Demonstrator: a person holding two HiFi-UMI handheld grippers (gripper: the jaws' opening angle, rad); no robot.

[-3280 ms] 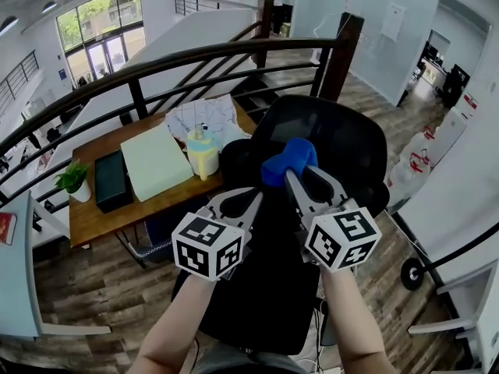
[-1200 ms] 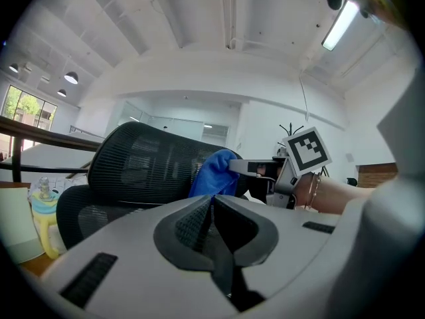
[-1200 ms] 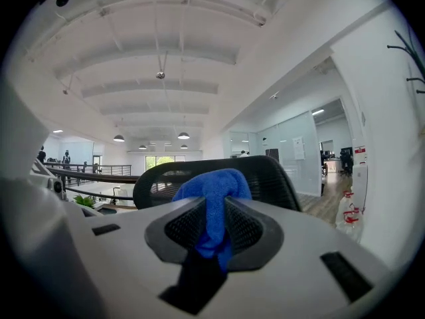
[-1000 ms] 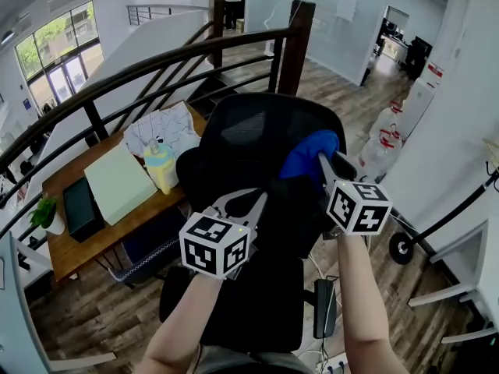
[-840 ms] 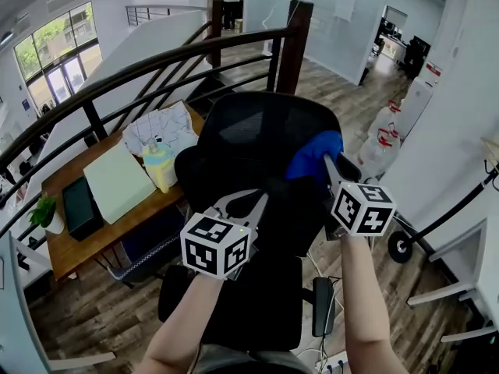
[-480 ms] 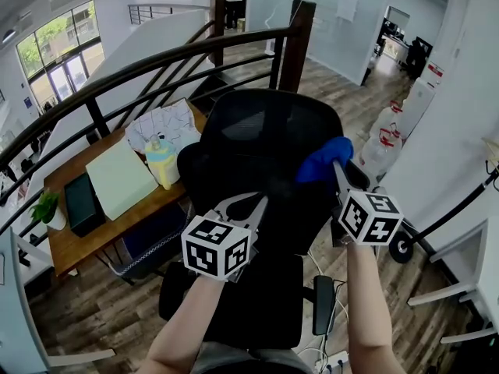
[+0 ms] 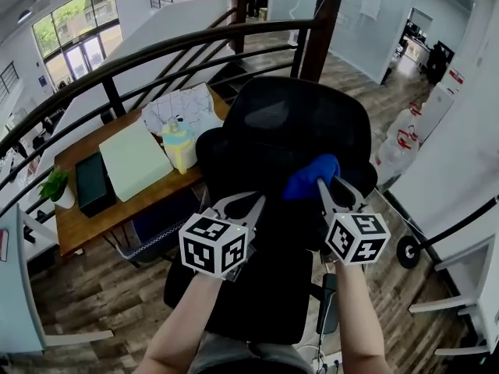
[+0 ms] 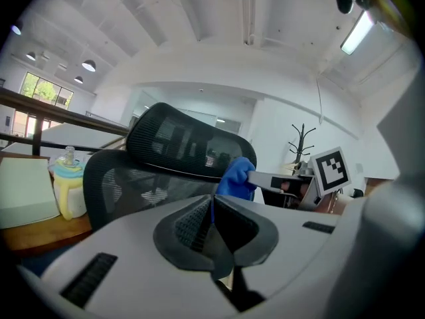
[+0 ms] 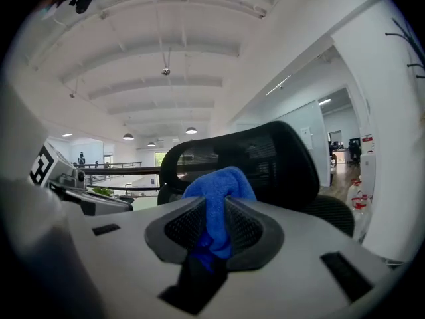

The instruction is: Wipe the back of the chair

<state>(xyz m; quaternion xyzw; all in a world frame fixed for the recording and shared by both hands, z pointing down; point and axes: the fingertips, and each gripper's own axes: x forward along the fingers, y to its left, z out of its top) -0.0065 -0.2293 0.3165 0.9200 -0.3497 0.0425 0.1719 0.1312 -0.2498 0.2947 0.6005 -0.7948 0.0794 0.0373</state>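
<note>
A black mesh office chair [image 7: 300, 123] stands below me with its back toward me; it also fills the middle of the left gripper view as the chair [image 8: 179, 145] and the right gripper view as the chair [image 9: 265, 158]. My right gripper [image 7: 326, 184] is shut on a blue cloth [image 7: 310, 176], pressed against the chair back's lower right part. The blue cloth [image 9: 216, 198] bulges out between the right jaws. My left gripper [image 7: 238, 202] is shut with nothing in it, held just short of the chair back to the left of the cloth [image 8: 236, 177].
A wooden desk [image 7: 101, 209] at the left carries a pale green pad [image 7: 134, 158], a yellow-and-blue bottle [image 7: 179, 142], papers and a black box. A small plant [image 7: 54, 184] sits at its far end. A dark stair railing [image 7: 156, 53] runs behind the chair.
My right gripper with the blue cloth has slid down and a little left across the chair back. The left gripper has stayed in place. The head view has shifted.
</note>
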